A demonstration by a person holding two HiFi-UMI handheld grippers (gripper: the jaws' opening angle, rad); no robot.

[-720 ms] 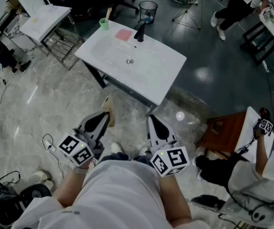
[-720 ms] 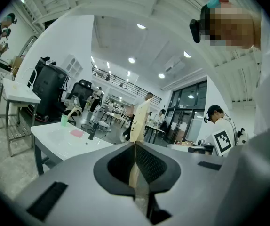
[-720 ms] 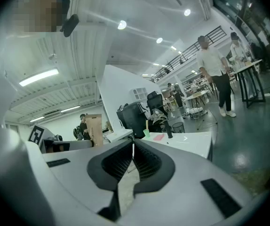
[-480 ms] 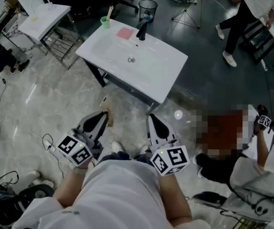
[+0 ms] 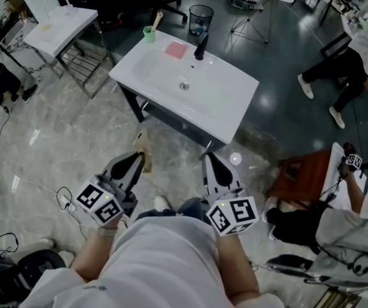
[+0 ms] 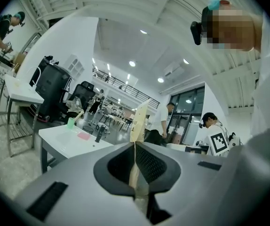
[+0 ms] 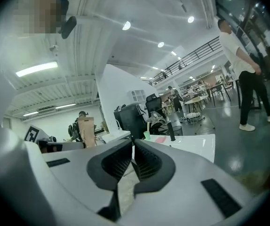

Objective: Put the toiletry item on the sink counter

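Beige packet (image 6: 138,120), letters "B", "T"

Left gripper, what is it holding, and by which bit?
The left gripper pinches a thin, flat tan toiletry item by its lower end; the rest sticks out past the jaws.

Two tongs (image 5: 142,156) (image 5: 208,158), one tan packet (image 5: 143,142), one sink counter (image 5: 230,108), one green cup (image 5: 149,35), one pink block (image 5: 175,50), perhaps soap

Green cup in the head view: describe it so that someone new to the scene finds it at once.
Find the white sink counter. At its far left corner, left of the pink pad and the black tap, stands the cup: the only green thing there, with a stick in it.
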